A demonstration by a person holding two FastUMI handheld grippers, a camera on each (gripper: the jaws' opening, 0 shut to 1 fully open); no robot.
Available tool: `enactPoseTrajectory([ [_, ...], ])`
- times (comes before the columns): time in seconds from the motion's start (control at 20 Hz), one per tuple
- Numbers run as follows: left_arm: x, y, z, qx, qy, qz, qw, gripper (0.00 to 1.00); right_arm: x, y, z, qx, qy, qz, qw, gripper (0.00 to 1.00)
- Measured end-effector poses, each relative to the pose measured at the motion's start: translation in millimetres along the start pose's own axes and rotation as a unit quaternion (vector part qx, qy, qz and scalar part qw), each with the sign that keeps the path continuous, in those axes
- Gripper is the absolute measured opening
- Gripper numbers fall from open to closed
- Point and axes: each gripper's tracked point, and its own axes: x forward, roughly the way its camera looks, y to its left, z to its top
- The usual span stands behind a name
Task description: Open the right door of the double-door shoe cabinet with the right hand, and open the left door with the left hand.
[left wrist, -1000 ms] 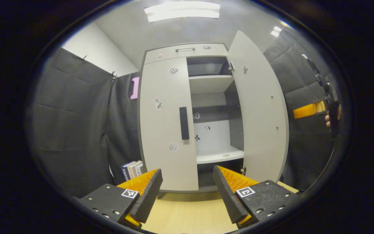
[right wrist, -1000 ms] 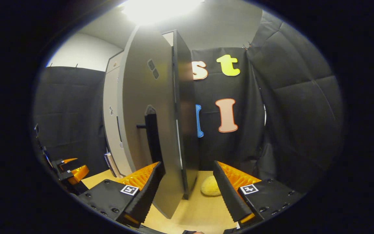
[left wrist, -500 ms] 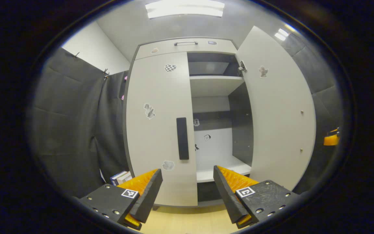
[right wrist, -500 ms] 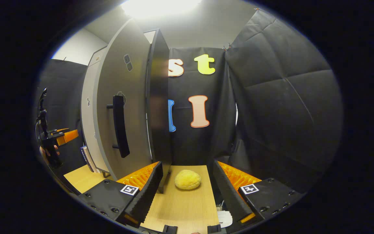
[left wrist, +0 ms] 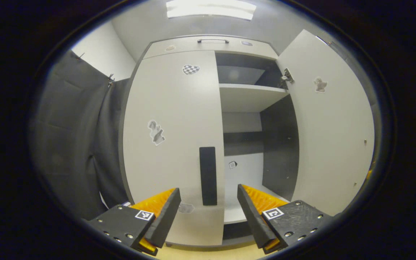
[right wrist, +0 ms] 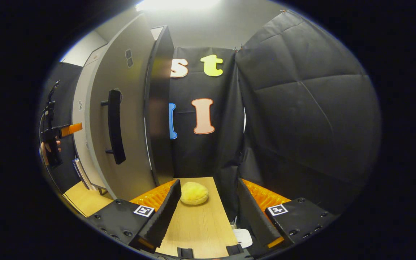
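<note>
The pale grey shoe cabinet door [left wrist: 173, 137] looks smooth and matt, its black bar handle [left wrist: 208, 176] dull. The light wooden floor [right wrist: 197, 224] shows grain. A yellow fuzzy ball [right wrist: 194, 193] looks rough.

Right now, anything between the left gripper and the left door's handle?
Nothing: in the left gripper view the left gripper faces the handle across bare air.

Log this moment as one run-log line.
right pale grey cabinet door: open | left pale grey door: closed | left gripper: open, facing black bar handle | right gripper: open, empty
</note>
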Motion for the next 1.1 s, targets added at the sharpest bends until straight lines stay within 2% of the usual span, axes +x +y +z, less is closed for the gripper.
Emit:
enactPoseTrajectory([
  [0.25, 43.0, 2.8, -13.6, 0.0, 0.019, -0.013, 1.0, 0.94, 3.8, -4.9, -7.2, 0.004, 0.009, -0.032, 0.999, 0.98],
  [0.5, 72.5, 0.1, -25.2, 0.006, 0.03, -0.021, 0.999, 0.94, 11.9, -3.3, -18.0, 0.002, 0.023, -0.044, 0.999, 0.98],
  [0.7, 77.1, 9.9, -23.1, 0.015, 0.022, 0.005, 1.0, 0.73, 17.7, 0.4, -22.0, -0.007, 0.031, -0.044, 0.999, 0.98],
  [0.75, 78.3, 9.6, -24.2, 0.014, 0.021, 0.005, 1.0, 0.58, 19.2, 1.8, -21.1, -0.009, 0.032, -0.042, 0.999, 0.98],
  [0.8, 77.9, 8.9, -23.8, 0.019, 0.024, 0.001, 1.0, 0.58, 20.8, 3.0, -20.2, -0.01, 0.031, -0.04, 0.999, 0.98],
  [0.85, 77.6, 1.7, -24.3, 0.02, 0.026, -0.018, 0.999, 0.58, 21.7, 4.0, -17.9, -0.011, 0.03, -0.038, 0.999, 0.98],
  [0.9, 74.4, -2.4, -23.4, 0.016, 0.026, -0.021, 0.999, 0.53, 22.3, 4.7, -17.6, -0.012, 0.028, -0.036, 0.999, 0.98],
  [0.95, 79.2, -2.1, -25.6, 0.019, 0.031, -0.025, 0.999, 0.3, 21.9, 5.5, -17.0, -0.012, 0.028, -0.034, 0.999, 0.98],
  [1.1, 76.6, -1.0, -26.9, 0.004, 0.038, -0.02, 0.999, 0.27, 21.1, 8.6, -18.9, -0.009, 0.028, -0.027, 0.999, 0.98],
])
